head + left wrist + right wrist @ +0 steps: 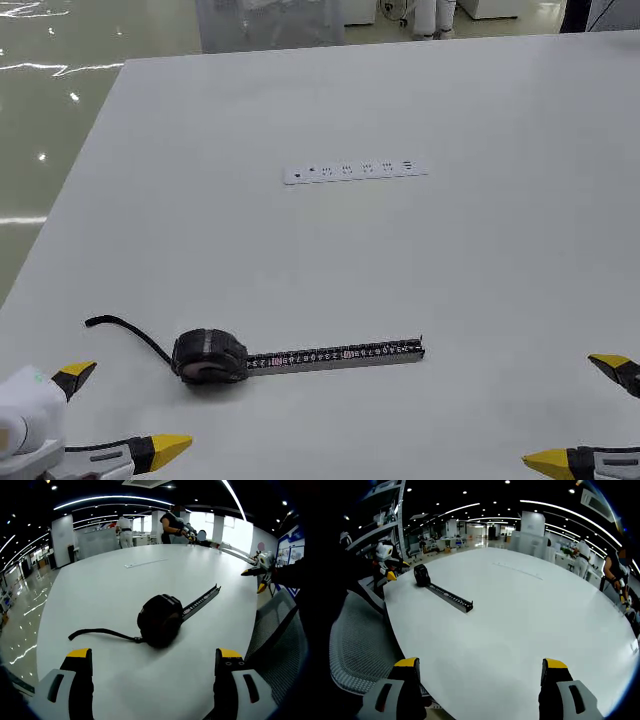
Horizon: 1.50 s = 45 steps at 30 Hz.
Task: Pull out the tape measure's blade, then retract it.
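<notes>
Left hand-held gripper agape near tape measure, blade out

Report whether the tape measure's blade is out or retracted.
Out: the blade stretches from the black case flat along the white table.

Lab hall; shelving; strip lights; glossy floor

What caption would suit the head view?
Tape measure, blade partly out, on white table; left gripper and right gripper open.
</notes>
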{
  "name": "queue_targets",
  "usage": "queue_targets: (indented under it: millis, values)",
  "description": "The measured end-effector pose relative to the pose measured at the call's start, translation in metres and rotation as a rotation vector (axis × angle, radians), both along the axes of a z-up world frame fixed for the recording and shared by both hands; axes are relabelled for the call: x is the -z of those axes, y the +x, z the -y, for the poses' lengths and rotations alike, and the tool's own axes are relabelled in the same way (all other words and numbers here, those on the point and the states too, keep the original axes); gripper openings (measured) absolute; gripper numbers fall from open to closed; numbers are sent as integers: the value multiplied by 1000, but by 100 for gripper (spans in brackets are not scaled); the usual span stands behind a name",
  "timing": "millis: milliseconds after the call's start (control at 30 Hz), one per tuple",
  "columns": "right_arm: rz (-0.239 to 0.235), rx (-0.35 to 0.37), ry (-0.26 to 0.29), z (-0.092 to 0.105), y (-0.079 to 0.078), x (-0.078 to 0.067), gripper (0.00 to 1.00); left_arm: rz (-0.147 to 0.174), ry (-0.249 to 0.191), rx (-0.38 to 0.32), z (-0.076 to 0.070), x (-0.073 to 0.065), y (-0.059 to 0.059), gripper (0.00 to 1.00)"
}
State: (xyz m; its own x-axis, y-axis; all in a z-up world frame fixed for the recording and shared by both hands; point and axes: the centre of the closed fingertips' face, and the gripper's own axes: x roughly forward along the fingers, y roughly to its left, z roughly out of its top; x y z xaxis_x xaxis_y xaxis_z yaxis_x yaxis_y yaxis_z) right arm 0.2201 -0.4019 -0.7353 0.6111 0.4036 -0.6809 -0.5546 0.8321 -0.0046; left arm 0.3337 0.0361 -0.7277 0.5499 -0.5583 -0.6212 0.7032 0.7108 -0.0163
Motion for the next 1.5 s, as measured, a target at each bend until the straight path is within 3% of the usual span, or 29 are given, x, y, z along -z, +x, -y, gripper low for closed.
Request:
queue_targets:
  millis: [333,433,533,700,933,1100,1200,1433,1500]
  values:
    - [10,-32,-30,0,10,-8,99,11,16,-10,3,-4,4,99]
    - [2,-53,-45,-1,14,-8,99,8,83,-30,-2,0,7,99]
    - [-2,-71,-58,-2,17,-9,99,-7,46,-49,3,-2,9,99]
    - [-28,-122,-58,-8,19,-9,99,2,24,-28,13,-5,8,99]
    - [-26,-173,-88,-11,33,-16,99,20,22,-24,26,-9,14,99]
    - [-74,-189,-92,-12,39,-17,99,26,40,-39,30,-8,19,99]
    - [-78,-207,-100,-14,43,-18,99,2,28,-42,33,-4,20,99]
    - [-79,-262,-126,-19,54,-21,99,16,23,-62,47,-9,26,99]
    - [-77,-278,-136,-20,58,-24,99,22,3,-81,52,-11,29,99]
